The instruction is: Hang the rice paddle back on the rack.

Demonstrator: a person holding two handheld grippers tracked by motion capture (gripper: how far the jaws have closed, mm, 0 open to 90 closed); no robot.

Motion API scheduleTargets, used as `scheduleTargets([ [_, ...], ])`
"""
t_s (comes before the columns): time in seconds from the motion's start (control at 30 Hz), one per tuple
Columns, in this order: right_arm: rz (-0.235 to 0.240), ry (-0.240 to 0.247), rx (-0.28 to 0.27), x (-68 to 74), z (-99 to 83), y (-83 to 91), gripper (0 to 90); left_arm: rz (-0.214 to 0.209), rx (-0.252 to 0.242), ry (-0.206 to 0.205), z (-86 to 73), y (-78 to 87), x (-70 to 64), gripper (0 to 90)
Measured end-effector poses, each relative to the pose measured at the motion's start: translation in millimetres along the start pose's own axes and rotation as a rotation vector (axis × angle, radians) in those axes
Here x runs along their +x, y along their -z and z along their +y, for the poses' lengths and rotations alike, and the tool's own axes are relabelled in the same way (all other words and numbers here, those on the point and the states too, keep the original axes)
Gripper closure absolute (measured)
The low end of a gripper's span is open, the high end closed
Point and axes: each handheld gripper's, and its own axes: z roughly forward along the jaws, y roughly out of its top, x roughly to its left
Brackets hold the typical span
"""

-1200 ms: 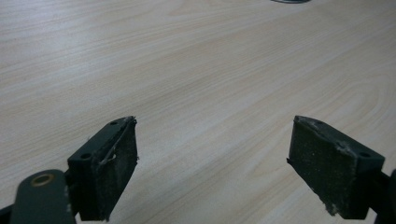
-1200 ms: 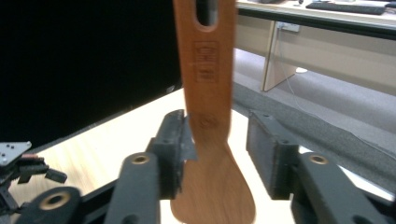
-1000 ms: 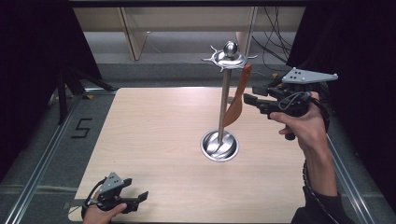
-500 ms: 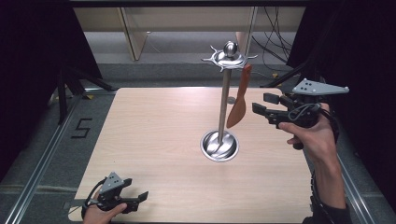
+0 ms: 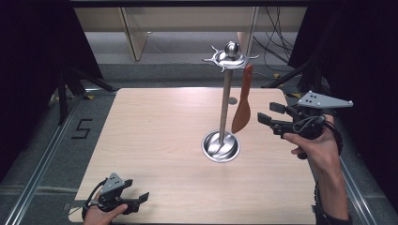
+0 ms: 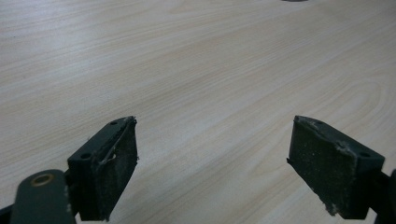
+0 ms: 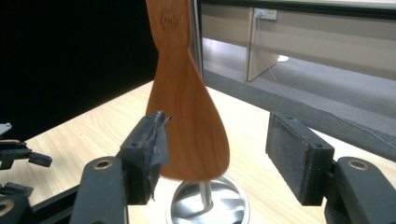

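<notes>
A wooden spatula (image 5: 243, 104) hangs blade down from the hooked top of a metal stand (image 5: 226, 89) that rises from a round steel base (image 5: 220, 146) on the table. My right gripper (image 5: 266, 112) is open just right of the blade and apart from it. In the right gripper view the spatula (image 7: 189, 107) hangs a little beyond the open jaws, nearer the left one, with the stand's base (image 7: 210, 205) below. My left gripper (image 5: 141, 198) rests open at the table's front left corner, and the left gripper view shows bare wood between its pads (image 6: 112, 163).
The wooden table (image 5: 155, 131) stands on a grey floor with a metal rail (image 5: 42, 159) along its left side. Cables (image 5: 277, 42) lie behind the table at the back right. The left hand and its gripper (image 7: 16, 156) appear far off in the right gripper view.
My right gripper has moved down and to the right, away from the spatula. The spatula has swung from tilted to hanging nearly straight. The left gripper has not moved.
</notes>
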Motion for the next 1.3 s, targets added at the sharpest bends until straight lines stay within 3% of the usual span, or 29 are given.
scheduleTargets([
  [0.17,-0.003,-0.006,-0.013,-2.8,-9.8,0.9,37.8,-0.001,0.009,-0.007,0.1,0.3,0.7,14.8],
  [0.23,-0.016,-0.034,0.013,-3.1,-12.7,1.8,37.0,-0.001,0.003,-0.001,-0.1,-0.1,0.1,14.8],
  [0.37,-0.016,-0.018,0.022,-4.4,-16.3,2.3,36.7,-0.002,0.005,-0.004,-0.1,0.0,0.2,14.8],
  [0.67,-0.011,-0.044,0.046,-6.7,-26.1,2.0,36.3,-0.002,0.008,-0.007,-0.1,0.3,0.2,14.8],
  [0.7,-0.032,-0.038,0.055,-6.9,-26.7,4.0,36.3,-0.002,0.006,-0.006,-0.2,0.2,0.1,14.8],
  [0.83,-0.034,-0.002,0.05,-10.1,-30.3,3.3,36.2,-0.004,0.002,0.0,-0.2,-0.2,-0.5,14.8],
  [0.9,-0.034,-0.024,0.064,-8.8,-30.9,4.1,36.2,-0.004,0.002,0.0,-0.2,-0.2,-0.5,14.8],
  [0.93,-0.023,-0.057,0.076,-7.3,-33.8,4.1,36.1,-0.002,0.009,-0.007,-0.1,0.2,0.2,14.8],
  [1.0,-0.031,-0.014,0.075,-11.0,-35.2,4.7,36.1,-0.004,0.003,-0.001,-0.2,-0.4,-0.5,14.8],
  [1.03,-0.03,-0.044,0.073,-9.4,-36.7,4.4,36.1,-0.004,0.003,-0.001,-0.2,-0.4,-0.5,14.8],
  [1.07,-0.035,-0.029,0.083,-11.1,-38.0,4.7,36.1,-0.004,0.003,0.0,-0.2,-0.3,-0.5,14.8],
  [1.1,-0.027,-0.057,0.085,-9.6,-39.2,4.8,36.1,-0.004,0.003,0.0,-0.2,-0.3,-0.5,14.8],
  [1.13,-0.032,-0.027,0.094,-12.2,-40.0,5.7,36.1,-0.002,0.009,-0.006,-0.1,0.1,0.1,14.8],
  [1.17,-0.039,-0.044,0.085,-11.1,-41.4,5.5,36.1,-0.002,0.009,-0.006,-0.1,0.1,0.1,14.8],
  [1.2,-0.04,-0.029,0.101,-13.0,-41.1,7.4,36.0,-0.004,0.002,0.0,-0.2,-0.3,-0.5,14.8],
  [1.23,-0.029,-0.071,0.113,-10.5,-42.2,7.9,36.0,-0.004,0.003,-0.001,-0.2,-0.3,-0.5,14.8],
  [1.27,-0.043,-0.036,0.082,-13.4,-44.0,7.1,36.0,-0.004,0.003,-0.001,-0.2,-0.4,-0.4,14.8],
  [1.3,-0.043,-0.036,0.082,-13.4,-44.0,7.1,36.0,-0.004,0.003,-0.001,-0.2,-0.4,-0.4,14.8],
])
